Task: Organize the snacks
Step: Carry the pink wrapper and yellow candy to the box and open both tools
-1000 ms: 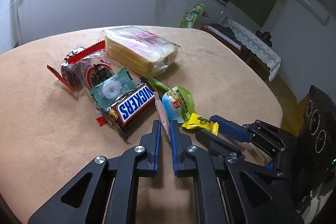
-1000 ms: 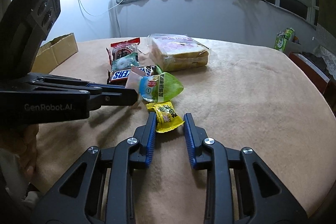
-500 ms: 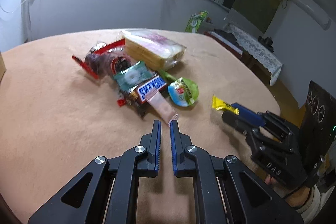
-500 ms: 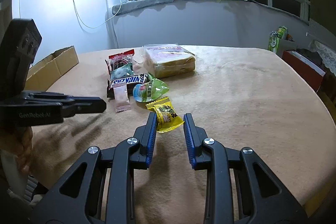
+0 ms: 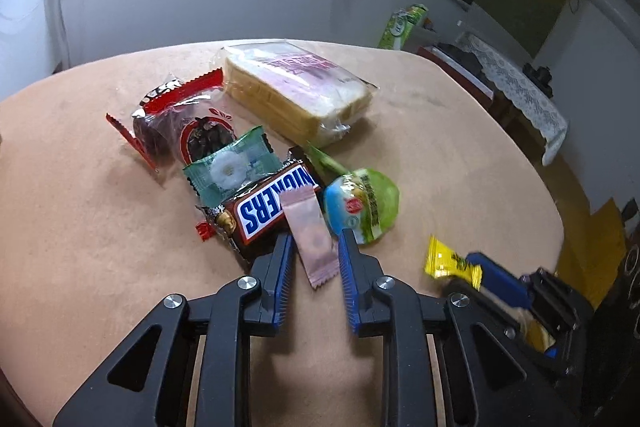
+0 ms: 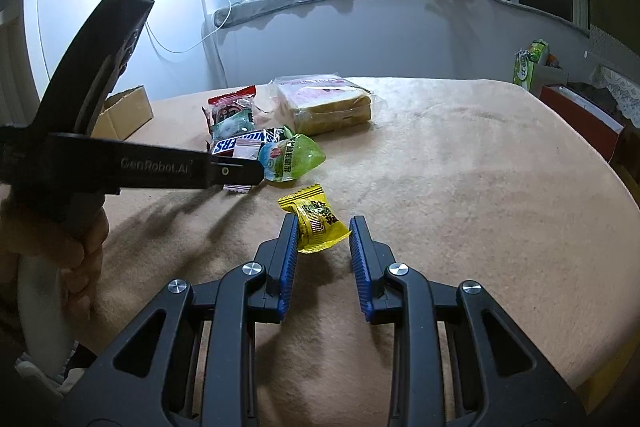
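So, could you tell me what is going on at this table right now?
A person is sorting snacks with a handheld gripper in each hand. The left gripper, its jaws just opened, straddles a pink sachet lying against the Snickers bar without pressing it. The right gripper sits around a yellow candy on the table, its right pad clear of the wrapper.

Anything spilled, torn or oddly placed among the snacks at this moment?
Nothing spilled or torn. The snacks lie in a loose overlapping heap: the pink sachet rests slanted across the Snickers bar, and the yellow candy lies apart.
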